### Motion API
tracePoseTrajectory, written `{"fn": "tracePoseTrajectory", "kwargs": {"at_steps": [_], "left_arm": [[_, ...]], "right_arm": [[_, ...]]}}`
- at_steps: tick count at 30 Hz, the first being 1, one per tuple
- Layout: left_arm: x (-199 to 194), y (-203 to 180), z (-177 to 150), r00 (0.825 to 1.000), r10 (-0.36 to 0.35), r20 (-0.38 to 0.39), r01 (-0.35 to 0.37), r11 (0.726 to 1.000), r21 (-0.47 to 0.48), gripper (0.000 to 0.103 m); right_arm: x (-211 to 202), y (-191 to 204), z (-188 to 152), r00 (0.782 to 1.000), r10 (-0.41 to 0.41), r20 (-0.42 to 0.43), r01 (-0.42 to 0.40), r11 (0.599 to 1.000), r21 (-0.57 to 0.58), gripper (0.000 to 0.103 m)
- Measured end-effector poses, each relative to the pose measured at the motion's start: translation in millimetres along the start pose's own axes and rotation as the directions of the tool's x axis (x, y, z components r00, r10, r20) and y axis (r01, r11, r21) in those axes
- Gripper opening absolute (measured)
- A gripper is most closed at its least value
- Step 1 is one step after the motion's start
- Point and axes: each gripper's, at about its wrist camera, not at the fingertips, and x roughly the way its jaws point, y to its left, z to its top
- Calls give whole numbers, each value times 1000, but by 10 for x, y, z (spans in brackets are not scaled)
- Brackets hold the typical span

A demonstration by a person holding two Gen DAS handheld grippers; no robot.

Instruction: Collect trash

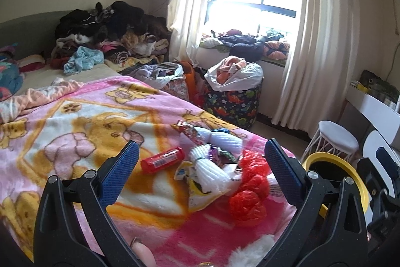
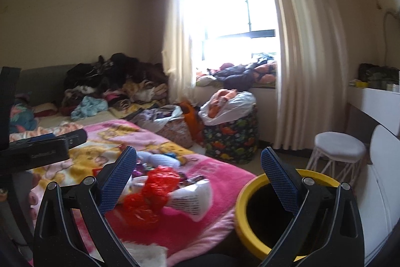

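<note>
left wrist view, left hand-held gripper [image 1: 201, 162] wide above trash pile [image 1: 220, 167], right hand-held gripper [image 2: 198, 167] wide

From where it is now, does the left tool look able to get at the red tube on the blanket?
Probably yes: the left tool is open, and the red tube lies bare on the blanket, nothing covering it.

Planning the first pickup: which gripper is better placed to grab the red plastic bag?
Left. The left gripper is open with the red plastic bag between its fingers; the right gripper points more toward the yellow bin.
</note>
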Motion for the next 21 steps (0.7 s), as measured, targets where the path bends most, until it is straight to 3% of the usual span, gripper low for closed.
{"fn": "tracePoseTrajectory", "kwargs": {"at_steps": [8, 16, 21], "left_arm": [[87, 279, -19, 999, 50, -10, -51, 998, -34, 92], [214, 641, -38, 996, 85, -25, -86, 995, -53, 92], [492, 903, -89, 990, 89, -110, -96, 993, -62, 92]], "right_arm": [[236, 320, 51, 992, 108, -59, -108, 994, -1, 97], [517, 581, 85, 983, 139, -122, -139, 990, 4, 97], [702, 611, 2, 976, 124, -182, -123, 992, 16, 97]]}}
